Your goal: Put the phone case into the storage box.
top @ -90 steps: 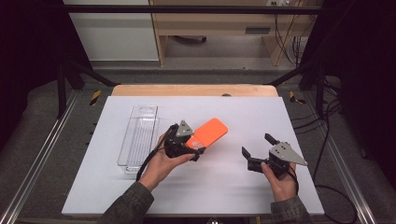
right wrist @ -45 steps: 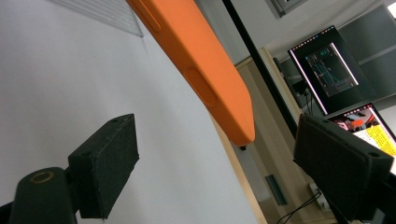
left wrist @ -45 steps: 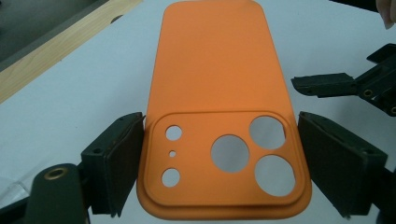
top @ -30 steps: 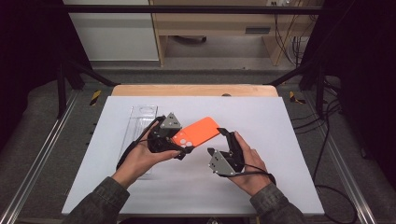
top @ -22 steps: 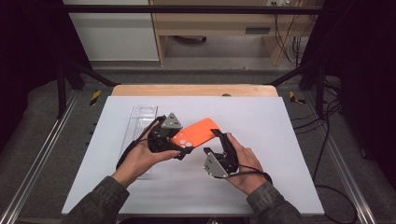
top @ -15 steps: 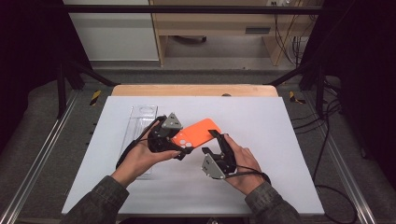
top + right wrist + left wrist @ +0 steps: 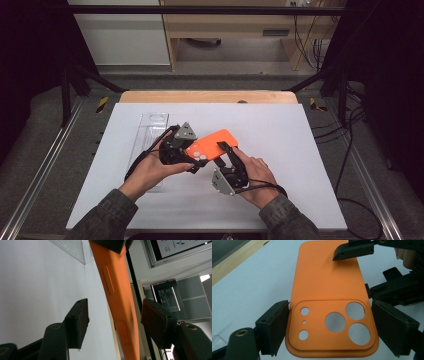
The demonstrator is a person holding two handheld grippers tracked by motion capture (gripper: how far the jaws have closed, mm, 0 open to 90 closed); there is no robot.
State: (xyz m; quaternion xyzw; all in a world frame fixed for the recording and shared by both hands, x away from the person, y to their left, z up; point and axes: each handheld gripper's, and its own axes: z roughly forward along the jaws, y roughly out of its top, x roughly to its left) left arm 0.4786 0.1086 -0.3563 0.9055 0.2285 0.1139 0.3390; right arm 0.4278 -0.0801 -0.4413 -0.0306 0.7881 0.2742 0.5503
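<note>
Above the white worktop (image 7: 300,150), the left tongs (image 7: 327,327) clamp an orange phone case (image 7: 327,290) by its two long edges at the camera-cutout end, holding it clear of the surface near the worktop's middle. The right tongs (image 7: 113,322) stand wide apart around the case's side edge, one jaw over its back, neither pad visibly touching it. A clear plastic tray (image 7: 150,130) lies just left of the left hand (image 7: 150,172)
</note>
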